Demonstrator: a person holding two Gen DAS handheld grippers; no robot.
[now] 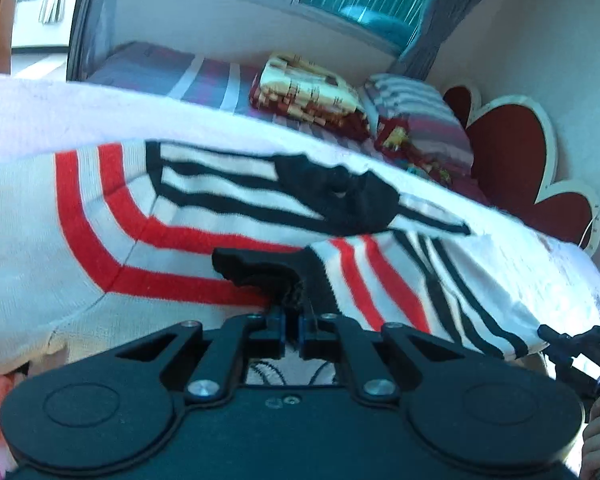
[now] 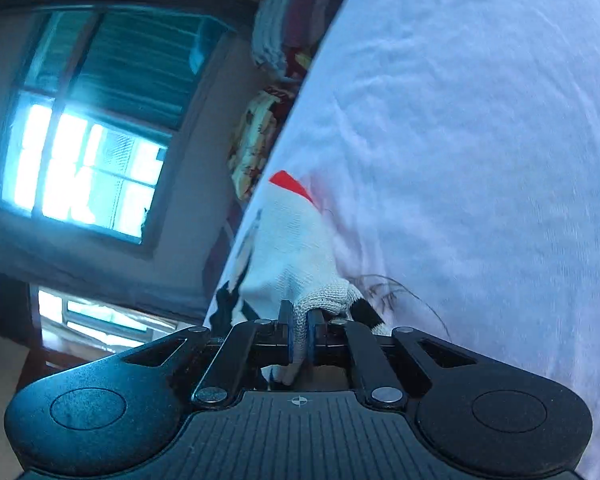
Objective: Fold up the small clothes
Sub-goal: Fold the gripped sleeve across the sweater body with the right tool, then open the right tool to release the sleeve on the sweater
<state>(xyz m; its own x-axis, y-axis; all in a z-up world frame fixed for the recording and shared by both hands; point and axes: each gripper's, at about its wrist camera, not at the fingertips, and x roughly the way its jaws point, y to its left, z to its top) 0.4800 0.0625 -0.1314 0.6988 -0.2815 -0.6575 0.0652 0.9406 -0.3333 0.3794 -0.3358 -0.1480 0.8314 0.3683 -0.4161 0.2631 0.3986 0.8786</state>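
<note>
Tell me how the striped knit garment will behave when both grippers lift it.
The garment will probably sag between the grips: it already bends and creases on the bed. It looks light, a thin knit. It seems unlikely to slip, since the left gripper and right gripper are shut on bunched fabric.

You have one knitted garment [image 1: 220, 216] in front of you, white, with two red stripes and three black ones on the near side. One pale sheet [image 2: 480, 160] covers the bed. Two folded blankets [image 1: 312, 92] are stacked at the far end beside one red flower-shaped headboard [image 1: 516, 152]. Two grippers show in the left wrist view: the left gripper [image 1: 294, 304] and the right gripper [image 1: 548, 334].
</note>
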